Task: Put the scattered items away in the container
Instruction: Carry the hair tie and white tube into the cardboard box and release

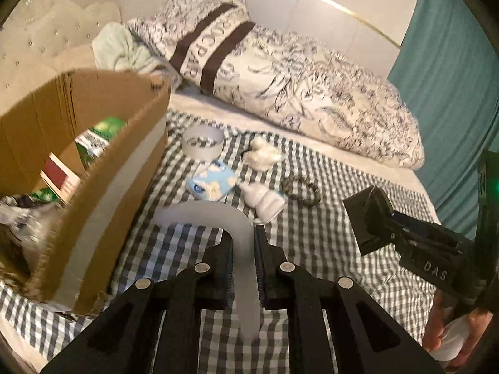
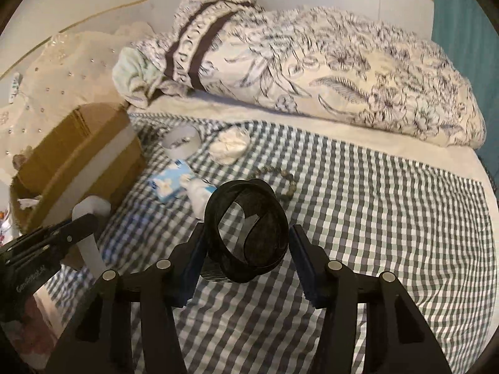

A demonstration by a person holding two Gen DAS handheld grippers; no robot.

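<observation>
My left gripper [image 1: 244, 243] is shut on a bent white plastic piece [image 1: 230, 218], held just right of the open cardboard box [image 1: 103, 187]; it also shows in the right wrist view [image 2: 90, 215]. My right gripper [image 2: 248, 240] is shut on a black tape roll [image 2: 249, 233], held above the checked bedspread; the roll also shows in the left wrist view [image 1: 371, 215]. On the bedspread lie a white tape roll [image 1: 202, 141], a blue tissue pack [image 1: 212, 182], a small white bottle [image 1: 265, 201], a white crumpled wad [image 1: 263, 154] and a bead bracelet [image 1: 301, 188].
The box holds green packets [image 1: 99, 137] and a red-and-white booklet [image 1: 59, 171]. A floral duvet [image 1: 296, 93] is piled at the back. A tufted headboard [image 1: 46, 37] is at the left, a teal curtain [image 1: 452, 78] at the right.
</observation>
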